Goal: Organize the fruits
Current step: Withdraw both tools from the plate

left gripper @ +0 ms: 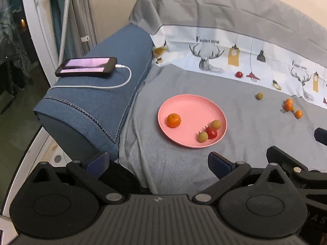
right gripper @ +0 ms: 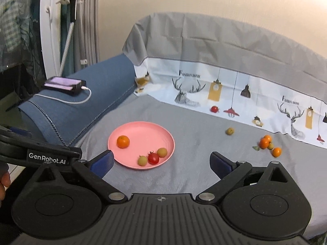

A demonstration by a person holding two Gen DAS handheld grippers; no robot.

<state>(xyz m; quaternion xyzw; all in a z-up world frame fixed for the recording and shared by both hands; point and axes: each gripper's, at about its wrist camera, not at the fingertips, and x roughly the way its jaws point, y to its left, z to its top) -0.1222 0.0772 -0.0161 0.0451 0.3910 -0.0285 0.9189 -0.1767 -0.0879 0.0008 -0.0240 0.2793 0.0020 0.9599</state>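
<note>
1. Both grippers are hovering over the grey sheet (right gripper: 184,183) on the sofa, jaws wide apart and gripping nothing: left gripper (left gripper: 158,161), right gripper (right gripper: 161,160).
2. The plate (right gripper: 143,131) is already carrying an orange (right gripper: 123,141), a tomato (right gripper: 153,158) and two yellow-green fruits (right gripper: 162,152).
3. Loose fruit is lying well apart from the plate: an orange cluster (right gripper: 267,144) at the right, one greenish fruit (right gripper: 230,131) between cluster and plate, and a second tomato (right gripper: 214,109) against the printed cloth (right gripper: 265,102).
4. The step in hand, as I judge it, is going for the next loose piece; the right gripper is sitting on that side.
5. Doing it well means coming down over one fruit alone, jaws straddling it, and closing gently, since round fruit is liable to roll on soft cloth.
6. In the cluster, taking an outer orange first avoids nudging its neighbours.
7. The phone (left gripper: 86,66) and cable (left gripper: 122,79) on the armrest (left gripper: 92,106) are best left alone.
</note>
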